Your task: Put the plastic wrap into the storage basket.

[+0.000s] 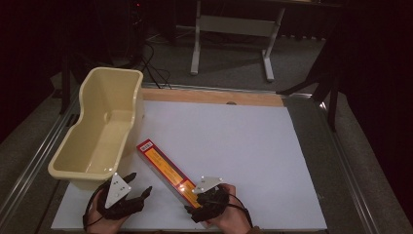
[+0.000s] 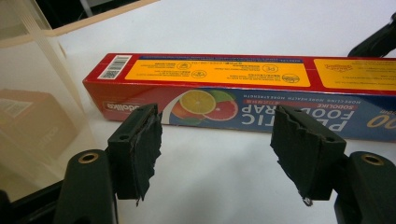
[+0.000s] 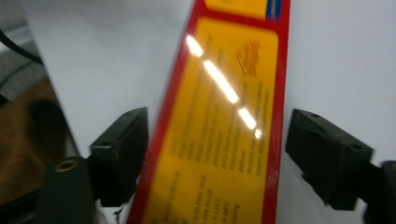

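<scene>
A long red and yellow box of plastic food wrap (image 1: 165,168) lies diagonally on the white table top (image 1: 243,136), just right of a cream tub (image 1: 113,71). My right gripper (image 1: 191,199) is over the box's near end. In the right gripper view, this gripper (image 3: 215,135) is open, with one jaw on each side of the box (image 3: 224,93). My left gripper (image 1: 140,183) stands open near the table's front left, in front of the tub. Its jaws (image 2: 217,126) face the box's long side (image 2: 215,77) with bare table between.
The tub wall (image 2: 28,107) is close on the left gripper's left side. A wooden strip (image 1: 209,96) runs along the table's far edge. Beyond it stand a white table frame (image 1: 231,29) and loose cables (image 1: 156,68) on the floor.
</scene>
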